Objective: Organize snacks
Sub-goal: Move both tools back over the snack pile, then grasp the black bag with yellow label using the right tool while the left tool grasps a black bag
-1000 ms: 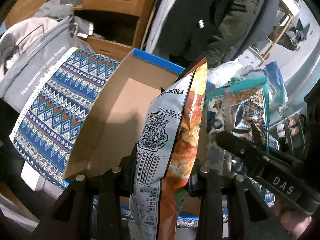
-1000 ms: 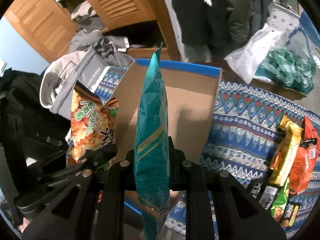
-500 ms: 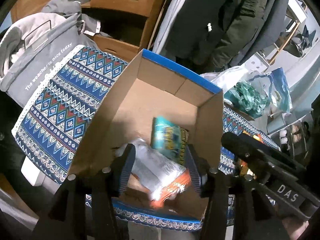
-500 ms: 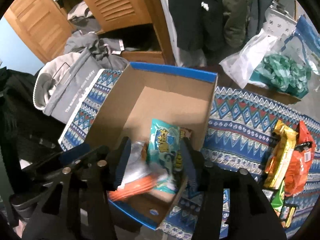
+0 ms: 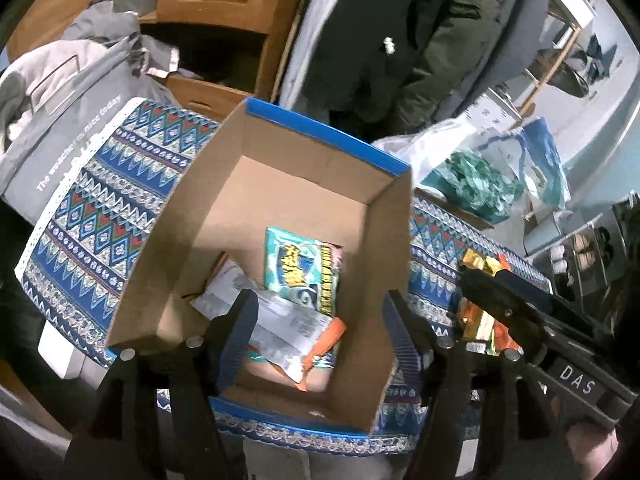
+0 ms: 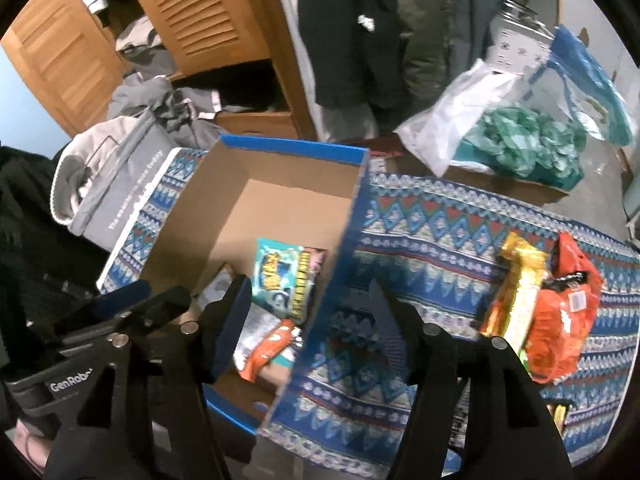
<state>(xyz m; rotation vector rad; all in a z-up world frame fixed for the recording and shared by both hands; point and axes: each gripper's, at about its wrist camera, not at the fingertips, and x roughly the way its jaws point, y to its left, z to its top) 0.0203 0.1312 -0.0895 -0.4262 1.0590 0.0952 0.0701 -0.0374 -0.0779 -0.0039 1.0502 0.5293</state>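
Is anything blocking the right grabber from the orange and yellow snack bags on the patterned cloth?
Nothing visible does. The right gripper is open and empty, and only bare patterned cloth lies between it and the orange snack bag and yellow snack bag.

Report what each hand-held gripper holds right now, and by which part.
Nothing is held. The left hand-held gripper and right hand-held gripper have just been opening, with nothing between their jaws; both bags lie in the cardboard box.
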